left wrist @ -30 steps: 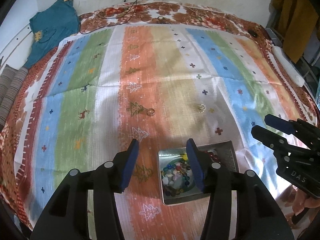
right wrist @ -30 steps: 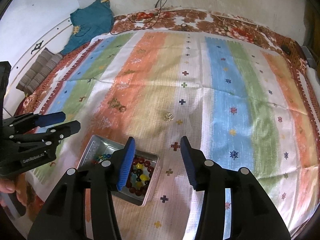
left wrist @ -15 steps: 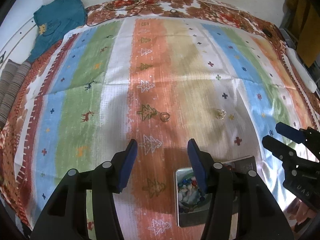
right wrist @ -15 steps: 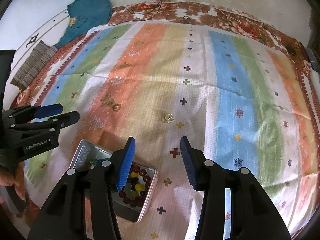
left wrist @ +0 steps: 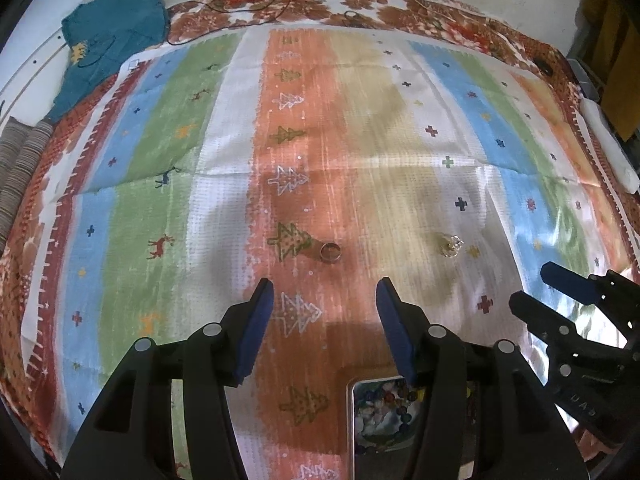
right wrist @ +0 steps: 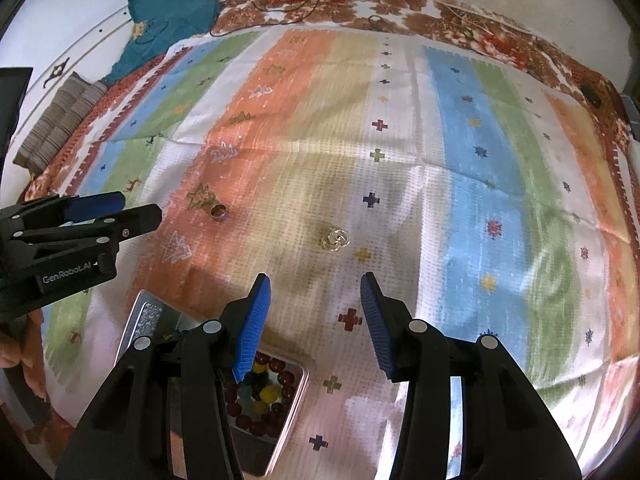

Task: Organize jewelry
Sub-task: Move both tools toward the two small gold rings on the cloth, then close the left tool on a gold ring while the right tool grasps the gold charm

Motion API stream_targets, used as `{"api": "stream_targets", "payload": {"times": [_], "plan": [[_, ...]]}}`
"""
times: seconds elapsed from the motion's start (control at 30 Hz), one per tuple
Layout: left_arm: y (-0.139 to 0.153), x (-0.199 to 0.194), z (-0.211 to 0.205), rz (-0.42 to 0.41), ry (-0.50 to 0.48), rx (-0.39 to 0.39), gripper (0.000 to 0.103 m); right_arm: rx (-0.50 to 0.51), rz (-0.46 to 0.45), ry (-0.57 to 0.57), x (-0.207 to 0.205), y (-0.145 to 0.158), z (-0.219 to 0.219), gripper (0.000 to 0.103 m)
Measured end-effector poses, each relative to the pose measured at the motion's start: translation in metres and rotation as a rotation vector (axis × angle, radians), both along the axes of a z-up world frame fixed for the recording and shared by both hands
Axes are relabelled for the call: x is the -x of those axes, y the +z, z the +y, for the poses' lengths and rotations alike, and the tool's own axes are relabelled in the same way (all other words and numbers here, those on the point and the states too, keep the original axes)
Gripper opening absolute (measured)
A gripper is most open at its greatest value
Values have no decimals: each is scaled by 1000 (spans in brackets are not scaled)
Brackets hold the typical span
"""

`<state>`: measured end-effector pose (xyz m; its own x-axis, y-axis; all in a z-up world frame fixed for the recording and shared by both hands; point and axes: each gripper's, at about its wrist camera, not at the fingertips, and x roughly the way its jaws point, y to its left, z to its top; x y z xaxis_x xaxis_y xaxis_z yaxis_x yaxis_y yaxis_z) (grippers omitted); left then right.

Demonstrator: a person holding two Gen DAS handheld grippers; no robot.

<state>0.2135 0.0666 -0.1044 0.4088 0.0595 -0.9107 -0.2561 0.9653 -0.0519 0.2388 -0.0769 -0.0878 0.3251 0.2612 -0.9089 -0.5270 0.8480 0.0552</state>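
Observation:
A plain metal ring (left wrist: 331, 251) lies on the orange stripe of the striped cloth, just ahead of my open, empty left gripper (left wrist: 325, 307); it also shows in the right wrist view (right wrist: 218, 213). A clear, gold-toned jewelry piece (right wrist: 334, 239) lies ahead of my open, empty right gripper (right wrist: 315, 298); it shows in the left wrist view (left wrist: 450, 245) too. A metal tin (right wrist: 300, 384) holding beaded jewelry sits under both grippers, partly hidden; it also shows in the left wrist view (left wrist: 351, 420).
The striped cloth (left wrist: 160, 208) covers a bed with a floral sheet. A teal garment (left wrist: 108, 36) lies at the far left corner, striped cushions (right wrist: 56, 124) at the left edge, a white object (left wrist: 608, 148) at the right edge.
Both grippers have moved forward over the cloth, away from the tin. The ring and the gold-toned piece now lie closer ahead. The tin has slid toward the bottom of both views.

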Motion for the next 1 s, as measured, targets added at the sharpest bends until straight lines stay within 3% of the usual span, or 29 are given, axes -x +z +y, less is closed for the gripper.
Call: {"api": "stream_targets", "payload": {"times": [1.0], "plan": [[-56, -58, 16, 118, -32, 51, 53, 46, 118, -26, -52, -69, 23, 47]]}}
